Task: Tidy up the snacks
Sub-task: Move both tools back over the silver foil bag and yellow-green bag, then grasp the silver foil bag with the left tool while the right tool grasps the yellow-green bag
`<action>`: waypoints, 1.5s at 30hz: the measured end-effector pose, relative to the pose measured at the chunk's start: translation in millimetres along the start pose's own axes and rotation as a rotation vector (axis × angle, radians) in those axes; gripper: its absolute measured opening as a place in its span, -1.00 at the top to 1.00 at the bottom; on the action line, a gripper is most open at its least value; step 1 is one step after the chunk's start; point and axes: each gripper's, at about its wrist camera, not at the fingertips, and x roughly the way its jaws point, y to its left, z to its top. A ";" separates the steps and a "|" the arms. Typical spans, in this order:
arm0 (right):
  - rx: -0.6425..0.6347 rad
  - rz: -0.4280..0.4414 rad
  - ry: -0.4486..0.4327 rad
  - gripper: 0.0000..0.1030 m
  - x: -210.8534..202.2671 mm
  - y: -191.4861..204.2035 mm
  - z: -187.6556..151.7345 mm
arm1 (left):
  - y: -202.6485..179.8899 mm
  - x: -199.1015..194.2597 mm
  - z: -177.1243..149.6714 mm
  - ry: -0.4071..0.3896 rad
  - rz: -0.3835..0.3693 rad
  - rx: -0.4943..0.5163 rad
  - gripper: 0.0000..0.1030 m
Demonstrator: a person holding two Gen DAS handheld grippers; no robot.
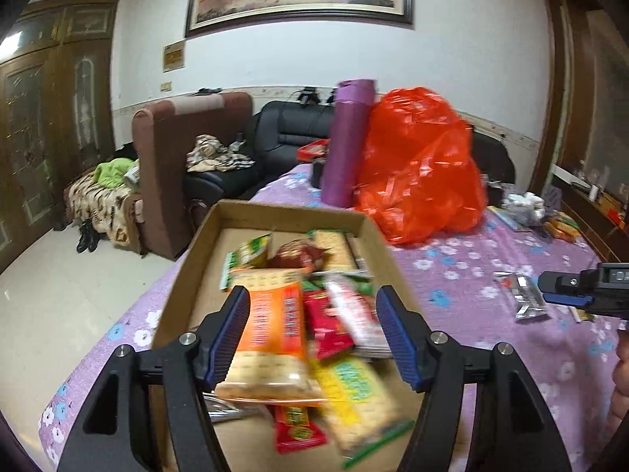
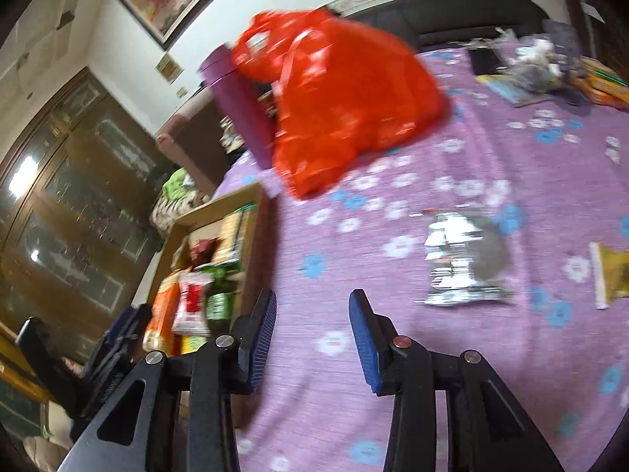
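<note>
Most snacks are lying in the cardboard box; both hand-held grippers, left and right, are hanging released and empty, leaving the silver packet and yellow packet at right on the bed.

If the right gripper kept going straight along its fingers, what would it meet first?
Probably the bare purple flowered bedspread ahead of the open right gripper; the silver foil packet lies off to the right of that line, though depth is unclear.

We see bare sheet between the box and the foil pack, open to a gripper; the red bag and purple roll close off the far side; the box is heaped with snacks, leaving bare floor only along its left wall.
</note>
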 end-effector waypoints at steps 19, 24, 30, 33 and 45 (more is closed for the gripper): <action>0.205 -0.298 -0.058 -0.03 -51.8 -177.5 38.9 | -188.3 102.6 23.3 0.478 -0.404 0.043 -0.55; 0.310 -0.259 0.018 -0.22 -56.6 -186.5 30.9 | -223.4 133.4 22.3 0.543 -0.357 0.076 -0.57; 0.323 -0.207 0.034 -0.22 -58.5 -176.7 26.5 | -254.2 148.6 15.5 0.543 -0.273 0.149 -0.58; 0.322 -0.220 0.029 -0.22 -59.3 -175.8 25.2 | -261.5 154.4 12.7 0.527 -0.249 0.178 -0.58; 0.232 -0.363 0.037 -0.12 -49.9 -167.4 24.7 | -225.4 154.0 -3.3 0.440 -0.184 0.227 -0.13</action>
